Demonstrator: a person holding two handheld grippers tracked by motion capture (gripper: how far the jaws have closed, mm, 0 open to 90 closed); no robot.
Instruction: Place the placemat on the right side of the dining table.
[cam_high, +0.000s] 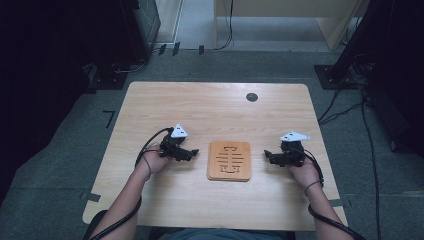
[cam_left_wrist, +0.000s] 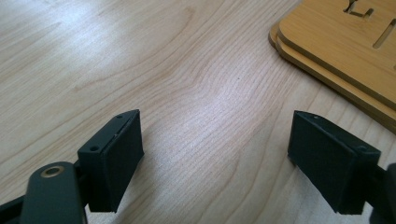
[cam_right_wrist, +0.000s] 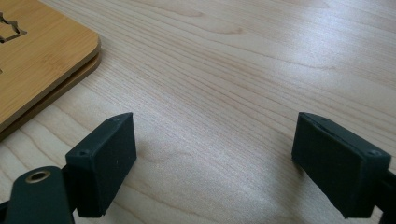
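My left claw (cam_high: 194, 151) and right claw (cam_high: 267, 154) are released; the bamboo trivets (cam_high: 229, 160) look stiff, light, best pinched at opposite edges.

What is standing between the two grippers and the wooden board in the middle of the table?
Nothing visible. Bare table lies between the left gripper and the wooden board, and likewise between the right gripper and the board. Both grippers are open and apart from it.
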